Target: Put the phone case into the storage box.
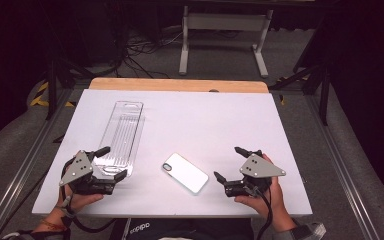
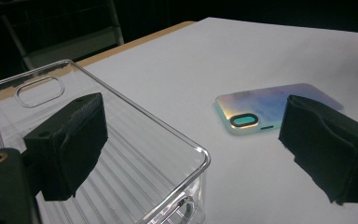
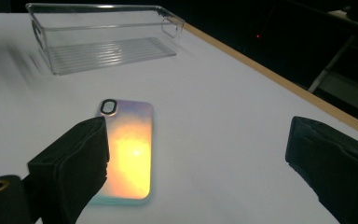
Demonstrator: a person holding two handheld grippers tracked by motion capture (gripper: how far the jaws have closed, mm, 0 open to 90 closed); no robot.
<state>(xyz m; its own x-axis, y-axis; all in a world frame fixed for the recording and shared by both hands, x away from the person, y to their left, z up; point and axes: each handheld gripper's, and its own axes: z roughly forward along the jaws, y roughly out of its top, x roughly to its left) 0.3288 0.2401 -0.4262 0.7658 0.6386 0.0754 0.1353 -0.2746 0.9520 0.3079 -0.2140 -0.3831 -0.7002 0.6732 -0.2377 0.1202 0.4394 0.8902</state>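
A phone in a pale shiny case (image 1: 185, 172) lies face down near the table's front middle, its camera cutout toward the left. A long clear plastic tray (image 1: 121, 136) lies lengthwise on the left half. My left gripper (image 1: 114, 162) stands open at the tray's near end, one jaw over the tray, nothing between the jaws. My right gripper (image 1: 227, 163) stands open just right of the phone, empty. In the left gripper view the tray (image 2: 121, 154) is close below and the phone (image 2: 270, 107) lies beyond. In the right gripper view the phone (image 3: 128, 149) glows orange by the left jaw.
White table top (image 1: 205, 120) with a wooden strip along the far edge (image 1: 180, 85). A white desk frame (image 1: 225, 35) and cables stand on the floor beyond. Metal rails run along both sides of the table.
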